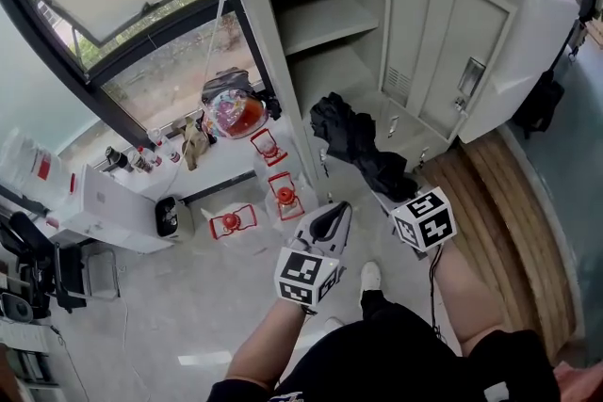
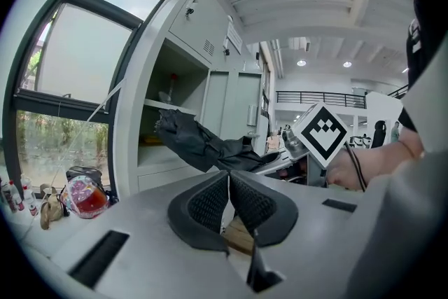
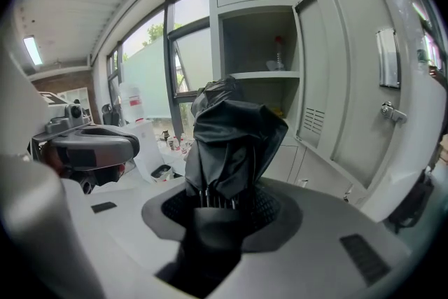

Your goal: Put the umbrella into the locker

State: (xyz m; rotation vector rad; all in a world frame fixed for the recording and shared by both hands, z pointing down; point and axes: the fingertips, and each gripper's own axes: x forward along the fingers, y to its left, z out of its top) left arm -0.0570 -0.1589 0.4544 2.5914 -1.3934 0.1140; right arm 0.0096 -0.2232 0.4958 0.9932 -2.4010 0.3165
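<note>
The right gripper [image 3: 224, 206] is clamped on the folded black umbrella [image 1: 353, 141], which points at the open locker [image 1: 273, 42] and is still outside it. The locker's shelf [image 1: 325, 19] carries one small item that cannot be identified. The left gripper [image 2: 229, 196] has its jaws together and holds nothing.

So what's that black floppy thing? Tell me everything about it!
It's a black umbrella, folded shut, with loose, crumpled cloth that looks like thin, slightly shiny fabric. Thin metal ribs show at its near end. The right tool is shut on that end and holds the umbrella in the air, its far end pointing toward the open locker. Nothing else touches it.
</note>
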